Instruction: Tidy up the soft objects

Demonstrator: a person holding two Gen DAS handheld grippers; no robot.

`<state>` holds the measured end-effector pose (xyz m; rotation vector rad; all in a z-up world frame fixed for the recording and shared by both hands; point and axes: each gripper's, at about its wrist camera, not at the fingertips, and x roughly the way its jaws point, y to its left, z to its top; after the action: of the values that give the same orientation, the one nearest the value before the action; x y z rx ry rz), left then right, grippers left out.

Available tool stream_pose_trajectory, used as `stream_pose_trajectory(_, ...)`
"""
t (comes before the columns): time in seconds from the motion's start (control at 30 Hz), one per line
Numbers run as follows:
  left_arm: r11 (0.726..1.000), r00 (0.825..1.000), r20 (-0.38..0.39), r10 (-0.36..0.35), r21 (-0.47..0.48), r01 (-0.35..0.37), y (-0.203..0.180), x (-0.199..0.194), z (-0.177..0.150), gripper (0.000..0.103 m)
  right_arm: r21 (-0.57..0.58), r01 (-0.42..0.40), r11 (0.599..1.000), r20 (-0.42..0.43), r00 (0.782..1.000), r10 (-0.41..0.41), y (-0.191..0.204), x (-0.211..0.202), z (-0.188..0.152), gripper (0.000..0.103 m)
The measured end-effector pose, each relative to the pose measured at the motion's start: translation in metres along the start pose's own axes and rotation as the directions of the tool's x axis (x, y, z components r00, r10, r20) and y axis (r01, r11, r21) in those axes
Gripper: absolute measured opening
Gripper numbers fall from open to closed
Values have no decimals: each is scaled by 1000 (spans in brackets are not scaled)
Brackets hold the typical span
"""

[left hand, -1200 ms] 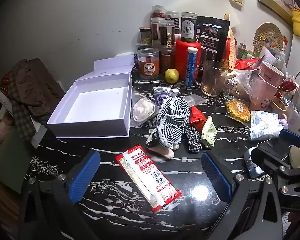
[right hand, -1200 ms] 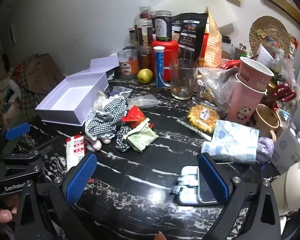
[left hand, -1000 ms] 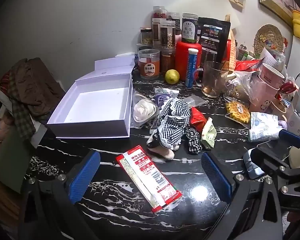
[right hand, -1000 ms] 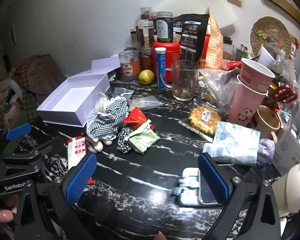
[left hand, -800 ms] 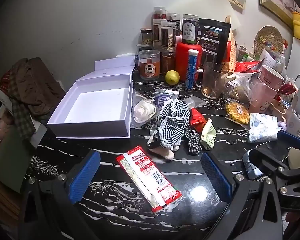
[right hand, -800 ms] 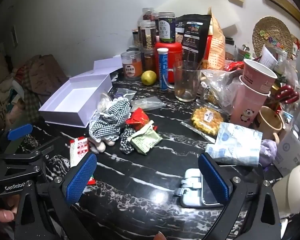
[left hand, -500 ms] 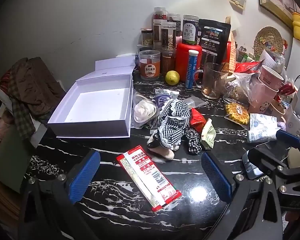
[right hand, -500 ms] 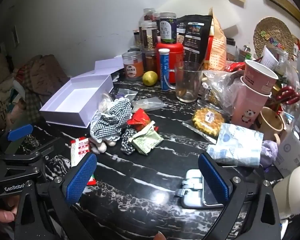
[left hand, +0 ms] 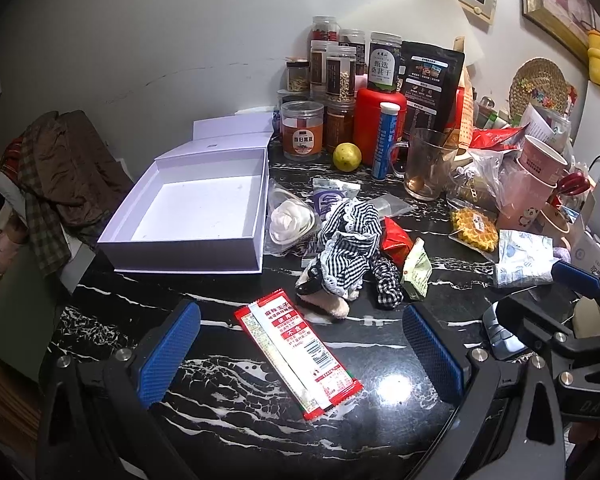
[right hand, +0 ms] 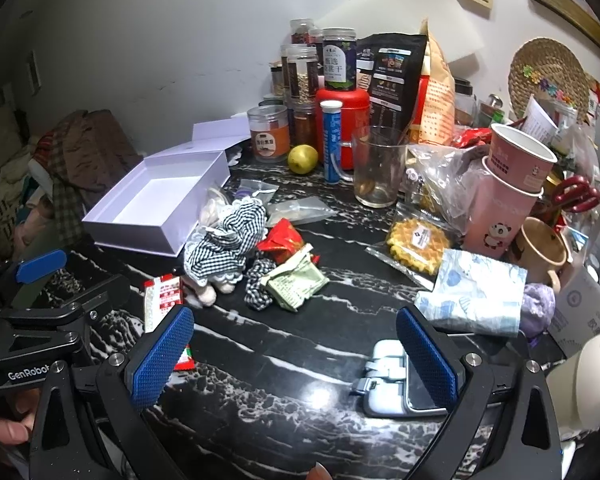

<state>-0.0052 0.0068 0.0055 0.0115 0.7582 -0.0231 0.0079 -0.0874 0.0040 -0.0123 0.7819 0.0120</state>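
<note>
The left gripper (left hand: 300,354) hangs low over the black marble-patterned surface (left hand: 236,432), its blue-padded fingers spread wide with nothing between them but a flat red-and-white snack packet (left hand: 296,354) lying on the surface. The right gripper (right hand: 296,354) is likewise spread wide and holds nothing; a silver-white folded phone stand (right hand: 384,380) lies by its right finger. The open white cardboard box (left hand: 192,210) sits on the surface, and just right of the box lies the black-and-white gingham cloth doll (left hand: 342,256), with a small gingham scrunchie (left hand: 386,284) touching the doll's right side. A crumpled green packet (right hand: 296,280) lies right of the scrunchie.
</note>
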Motion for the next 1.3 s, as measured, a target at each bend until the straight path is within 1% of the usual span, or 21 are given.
stream_pose_trajectory(1.3, 1000, 1000, 13, -6, -15, 6, 2, -9, -5, 103, -13, -15, 1000, 20, 1000, 15, 2, -8, 1, 103)
